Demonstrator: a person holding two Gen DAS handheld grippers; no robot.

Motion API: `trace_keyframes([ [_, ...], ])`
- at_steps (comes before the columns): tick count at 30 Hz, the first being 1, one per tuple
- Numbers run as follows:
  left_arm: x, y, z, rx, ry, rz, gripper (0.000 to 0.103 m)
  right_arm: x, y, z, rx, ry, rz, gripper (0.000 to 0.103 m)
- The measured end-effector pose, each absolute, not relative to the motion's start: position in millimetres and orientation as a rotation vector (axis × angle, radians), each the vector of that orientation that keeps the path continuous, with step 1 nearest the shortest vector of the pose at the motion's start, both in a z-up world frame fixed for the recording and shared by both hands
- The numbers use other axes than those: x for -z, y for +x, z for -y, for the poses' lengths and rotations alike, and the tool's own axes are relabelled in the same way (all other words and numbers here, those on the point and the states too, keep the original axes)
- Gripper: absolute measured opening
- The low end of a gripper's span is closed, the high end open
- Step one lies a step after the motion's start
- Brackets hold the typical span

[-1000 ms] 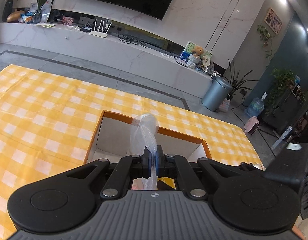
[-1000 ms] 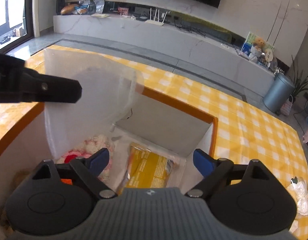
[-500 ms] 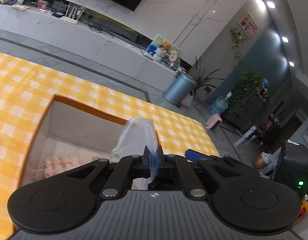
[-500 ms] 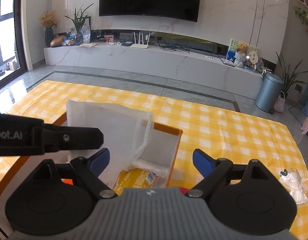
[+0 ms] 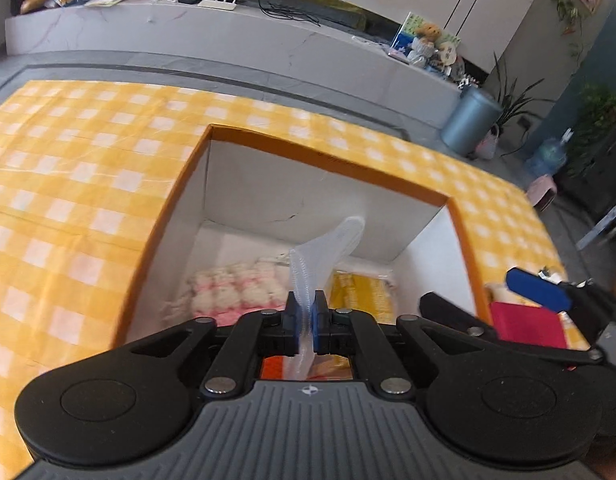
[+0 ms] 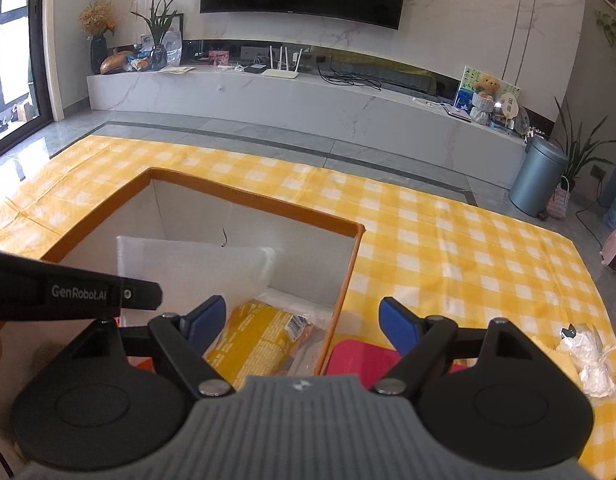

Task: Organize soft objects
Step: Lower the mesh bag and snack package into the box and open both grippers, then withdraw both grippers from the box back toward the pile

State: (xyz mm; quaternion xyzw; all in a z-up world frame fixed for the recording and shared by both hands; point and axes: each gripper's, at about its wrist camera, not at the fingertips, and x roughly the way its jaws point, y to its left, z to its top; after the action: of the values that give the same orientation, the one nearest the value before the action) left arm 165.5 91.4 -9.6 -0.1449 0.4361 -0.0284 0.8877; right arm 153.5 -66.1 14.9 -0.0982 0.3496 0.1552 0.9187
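My left gripper [image 5: 307, 316] is shut on a translucent white foam sheet [image 5: 324, 254], held over the open orange-rimmed box [image 5: 328, 160]. The sheet also shows in the right wrist view [image 6: 196, 268], hanging into the box [image 6: 268, 202]. Inside the box lie a pink-and-white plush item [image 5: 232, 286] and a yellow packet [image 5: 362, 294], which also shows in the right wrist view [image 6: 260, 340]. My right gripper [image 6: 304, 320] is open and empty above the box's right wall. A red soft item [image 6: 360, 356] lies just outside that wall.
The box stands on a yellow checked cloth [image 6: 448, 240]. A crumpled white plastic bag [image 6: 592, 360] lies on the cloth at the right. A marble TV bench [image 6: 308, 96] and a grey bin [image 6: 538, 178] stand beyond the cloth.
My left gripper has tilted down over the box with the sheet still in it. My right gripper has shifted right, from above the box's inside to above its right wall.
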Motion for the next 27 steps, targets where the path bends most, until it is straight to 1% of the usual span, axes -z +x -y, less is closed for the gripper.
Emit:
trace_keyframes([
  [2,11.4,162.6,-93.1,0.088,-0.286,-0.942,0.021,-15.9,153.5,69.0,-0.316,-0.192,-0.716,0.083],
  [4,11.3,159.5,-96.4,0.099,-0.307,-0.954,0.042,-17.4,153.6,71.2,-0.307,-0.191,-0.714,0.081],
  [5,10.3,158.6,-97.9,0.094,-0.310,-0.953,0.047,-19.1,154.7,71.9,-0.299,-0.193,-0.712,0.081],
  [7,7.9,157.0,-100.9,0.097,-0.326,-0.940,0.060,-19.5,154.3,75.0,-0.293,-0.197,-0.716,0.081],
  [10,3.2,155.6,-105.2,0.133,-0.376,-0.933,0.071,-23.2,154.2,82.5,-0.287,-0.171,-0.714,0.081],
  [13,-5.0,150.8,-105.6,0.135,-0.384,-0.902,0.074,-27.1,152.6,88.2,-0.282,-0.151,-0.707,0.081],
  [17,-17.9,145.4,-97.1,0.125,-0.312,-0.850,0.075,-33.7,148.8,93.4,-0.278,-0.142,-0.690,0.081],
  [20,-25.0,140.9,-91.8,0.099,-0.269,-0.817,0.078,-38.0,146.0,96.4,-0.283,-0.131,-0.685,0.081],
  [24,-31.7,137.9,-84.0,0.081,-0.216,-0.800,0.079,-45.9,140.2,101.7,-0.286,-0.117,-0.669,0.081],
  [27,-38.5,134.1,-83.6,0.055,-0.264,-0.763,0.079,-55.7,135.2,106.5,-0.285,-0.110,-0.650,0.081],
])
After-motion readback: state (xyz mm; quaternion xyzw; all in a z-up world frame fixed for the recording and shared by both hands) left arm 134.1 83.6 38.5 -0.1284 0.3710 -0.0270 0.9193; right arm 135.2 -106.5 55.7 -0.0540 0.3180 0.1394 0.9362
